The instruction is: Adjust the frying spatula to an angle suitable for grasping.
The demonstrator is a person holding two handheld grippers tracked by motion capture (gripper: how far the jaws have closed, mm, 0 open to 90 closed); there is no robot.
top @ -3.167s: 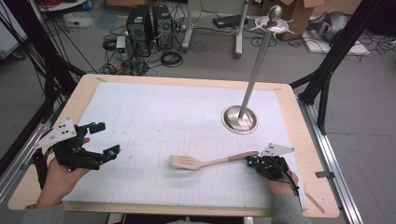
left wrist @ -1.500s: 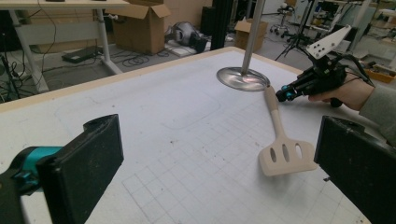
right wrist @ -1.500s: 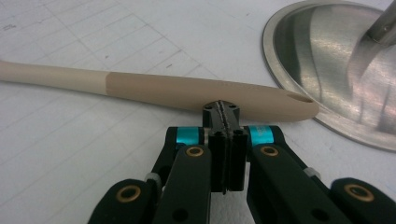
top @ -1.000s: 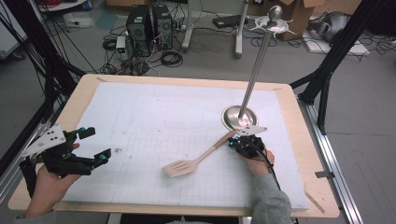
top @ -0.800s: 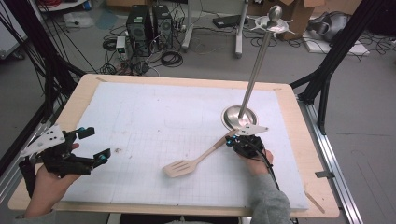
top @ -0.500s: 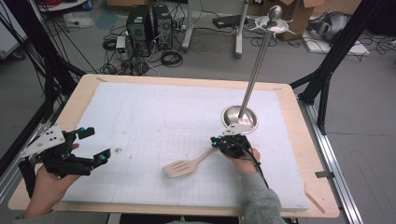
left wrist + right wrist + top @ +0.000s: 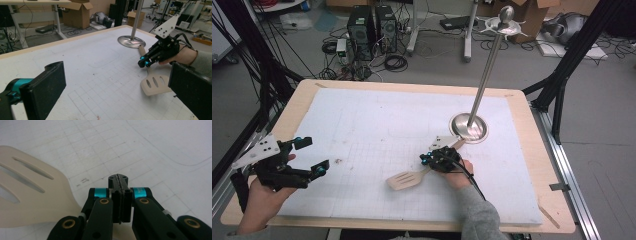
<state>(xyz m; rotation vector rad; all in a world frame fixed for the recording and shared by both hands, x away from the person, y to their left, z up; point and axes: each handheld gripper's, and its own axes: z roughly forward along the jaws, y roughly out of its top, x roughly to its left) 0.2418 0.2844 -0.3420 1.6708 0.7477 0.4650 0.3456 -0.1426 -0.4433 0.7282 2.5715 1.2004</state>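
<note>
A pale wooden slotted spatula [image 7: 404, 180] lies slantwise on the white mat, its handle end pointing at the metal stand's base. My right gripper [image 7: 437, 160] hovers over the handle close to the blade. In the right gripper view the right gripper [image 7: 119, 182] has its pads pressed together with nothing between them, and the spatula blade [image 7: 32, 195] lies beneath and to their left. My left gripper [image 7: 314, 155] is held at the table's left side, jaws wide apart and empty. In the left gripper view the left gripper [image 7: 117, 95] faces the spatula [image 7: 155, 86] and the right gripper [image 7: 143, 62].
A tall metal pole on a round steel base [image 7: 468, 127] stands right of centre, just beyond the spatula handle; the same base [image 7: 131, 41] appears in the left gripper view. The white gridded mat [image 7: 377, 125] covers the wooden tabletop. Cables, computers and boxes lie on the floor beyond.
My right gripper has slid leftward along the spatula handle, from near the stand's base toward the blade. The spatula swung from level to slanted earlier on. The left gripper has kept still.
</note>
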